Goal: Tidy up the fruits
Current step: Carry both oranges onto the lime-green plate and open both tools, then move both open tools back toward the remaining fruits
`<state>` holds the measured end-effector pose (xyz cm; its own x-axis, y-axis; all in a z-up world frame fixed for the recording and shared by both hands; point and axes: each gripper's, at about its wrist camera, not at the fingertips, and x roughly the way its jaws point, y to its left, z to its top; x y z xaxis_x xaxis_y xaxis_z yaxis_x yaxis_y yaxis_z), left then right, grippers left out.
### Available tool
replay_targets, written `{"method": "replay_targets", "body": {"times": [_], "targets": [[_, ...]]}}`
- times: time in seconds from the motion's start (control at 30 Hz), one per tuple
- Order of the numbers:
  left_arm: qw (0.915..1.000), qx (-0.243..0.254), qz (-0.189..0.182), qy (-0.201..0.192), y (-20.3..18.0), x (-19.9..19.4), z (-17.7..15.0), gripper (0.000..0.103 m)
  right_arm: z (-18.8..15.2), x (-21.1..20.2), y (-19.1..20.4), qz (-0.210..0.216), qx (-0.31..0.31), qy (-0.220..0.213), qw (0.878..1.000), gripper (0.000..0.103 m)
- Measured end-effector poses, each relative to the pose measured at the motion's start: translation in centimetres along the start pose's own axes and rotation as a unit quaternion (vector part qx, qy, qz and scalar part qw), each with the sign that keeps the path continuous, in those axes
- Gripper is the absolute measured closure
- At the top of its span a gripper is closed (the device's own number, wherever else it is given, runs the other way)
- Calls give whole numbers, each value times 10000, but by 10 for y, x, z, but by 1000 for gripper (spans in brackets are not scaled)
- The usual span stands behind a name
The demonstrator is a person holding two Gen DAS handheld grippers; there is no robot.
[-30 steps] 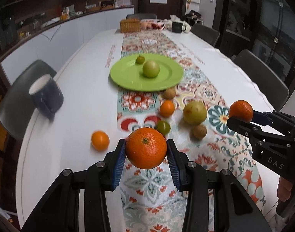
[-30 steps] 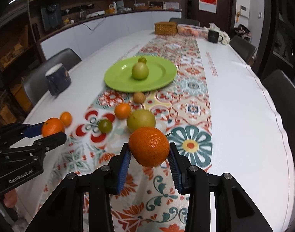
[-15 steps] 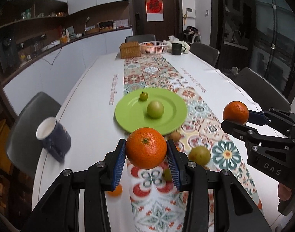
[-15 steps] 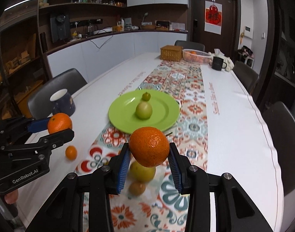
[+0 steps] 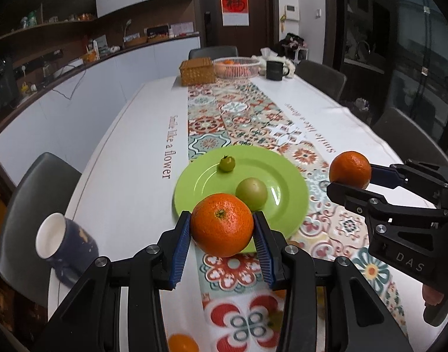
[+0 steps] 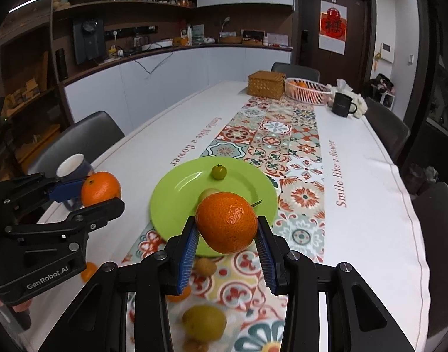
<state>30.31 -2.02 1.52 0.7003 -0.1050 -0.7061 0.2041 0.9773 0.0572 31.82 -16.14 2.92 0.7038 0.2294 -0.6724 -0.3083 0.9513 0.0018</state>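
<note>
Mid-carry: the left gripper [image 5: 222,233] and right gripper [image 6: 227,234] each clench 1 round orange mandarin [image 5: 222,224], needing lowering onto the mid-frame lime-green plate [image 5: 294,205] next.

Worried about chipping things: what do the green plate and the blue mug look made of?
Green plate: likely glazed ceramic or melamine; smooth, glossy, with a light streak.
Blue mug: probably glazed ceramic; thick white-lined wall, speckled dark outside.

A round green plastic plate [image 5: 294,202] sits on the patterned table runner [image 5: 224,111]; a dark blue ceramic mug [image 5: 64,246] stands to its left.
</note>
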Motion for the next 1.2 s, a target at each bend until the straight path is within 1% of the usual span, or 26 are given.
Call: {"method": "replay_targets", "body": {"times": [0.2,0.27,0.37,0.53,0.7,0.73,0.8,0.83,0.93,1.07,1.2], "targets": [[9987,-146,-163,454,8,46,4,62,4,42,-4,30,-51,270,9996,63],[9975,-205,-254,631,9,59,4,62,2,55,-6,93,-31,353,9993,63],[9962,-194,-306,789,7,73,3,62,-1,69,-8,193,2,489,9986,63],[9944,-139,-324,997,6,91,-2,62,-7,91,-9,251,33,732,9970,63],[9936,-54,-207,1106,4,98,-4,61,-12,103,-10,307,98,860,9958,63],[9935,-37,-198,1123,4,98,-5,61,-13,103,-10,295,96,854,9959,63],[9936,-79,-195,1106,6,93,-6,55,-13,100,-12,239,161,795,9964,52],[9940,-120,-197,1065,7,90,-7,50,-13,96,-14,198,216,726,9969,43],[9954,-184,-100,937,9,75,-8,47,-12,84,-16,104,263,579,9979,43],[9971,-295,-28,707,10,48,-12,39,-15,59,-18,-58,368,412,9985,43],[9983,-340,45,465,8,17,-16,35,-23,32,-14,-132,319,292,9990,43]]}}
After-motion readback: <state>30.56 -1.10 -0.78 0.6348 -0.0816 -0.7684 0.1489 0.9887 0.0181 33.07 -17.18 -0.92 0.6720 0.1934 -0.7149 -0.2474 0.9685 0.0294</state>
